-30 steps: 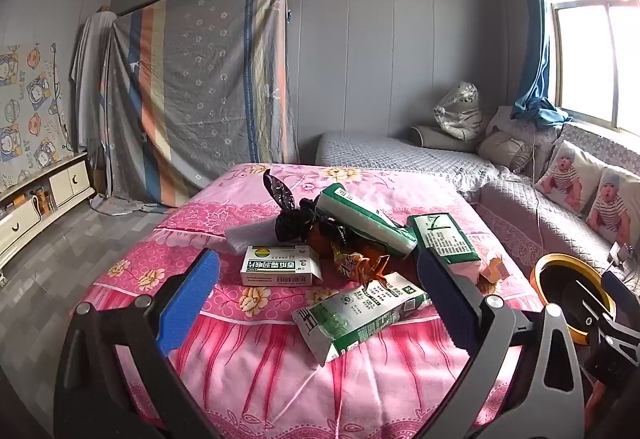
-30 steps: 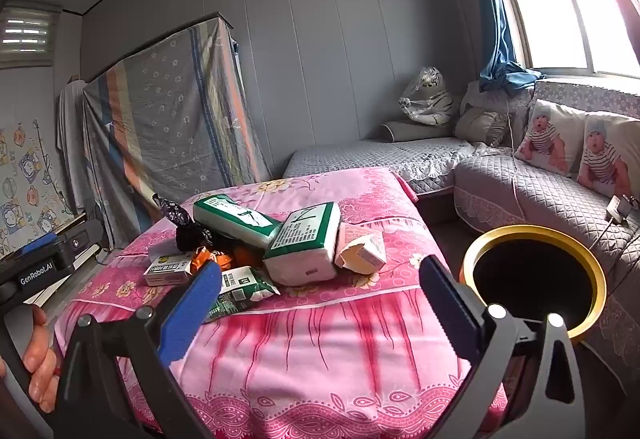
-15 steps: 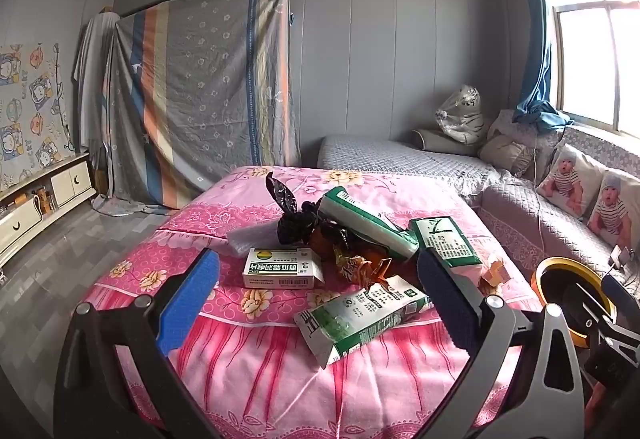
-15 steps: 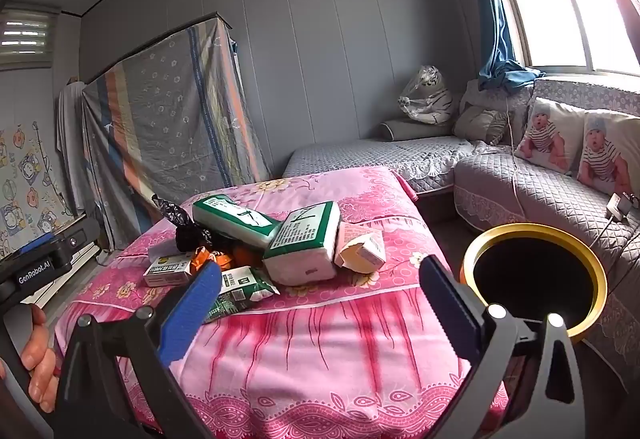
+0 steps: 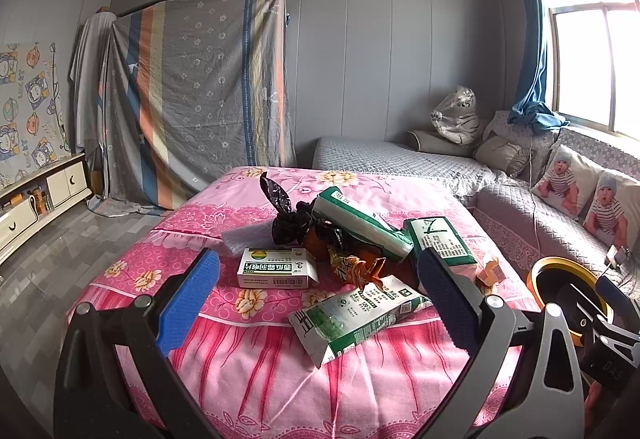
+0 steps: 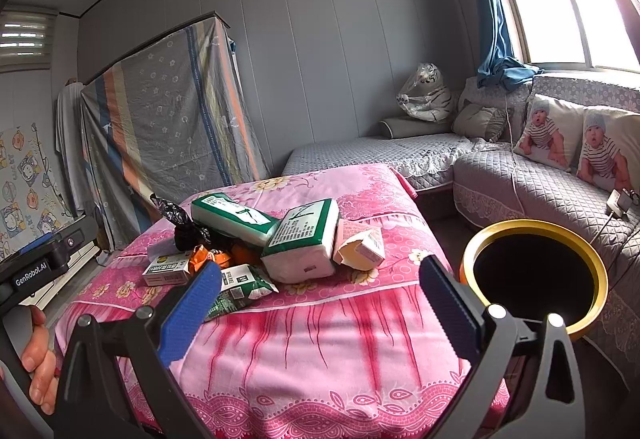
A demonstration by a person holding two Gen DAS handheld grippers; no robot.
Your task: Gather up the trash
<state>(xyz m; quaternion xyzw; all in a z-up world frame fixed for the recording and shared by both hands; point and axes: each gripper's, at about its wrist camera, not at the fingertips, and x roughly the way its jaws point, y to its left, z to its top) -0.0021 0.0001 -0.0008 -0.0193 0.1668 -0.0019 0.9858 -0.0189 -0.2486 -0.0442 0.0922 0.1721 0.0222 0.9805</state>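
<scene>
Trash lies piled on a table with a pink flowered cloth: a green and white wrapper at the front, a white box, an orange snack wrapper, a black plastic bag, two green tissue packs and a torn pink carton. My left gripper is open and empty, in front of the pile. My right gripper is open and empty, near the table's front edge. A black bin with a gold rim stands right of the table.
A grey sofa with baby-print cushions runs along the right and back. A striped sheet covers furniture at the back left. A low white cabinet stands at the left. The left gripper's body and a hand show in the right wrist view.
The left wrist view has shifted slightly; the pile sits a little lower and nearer. The right gripper has barely moved. Both grippers stay open.
</scene>
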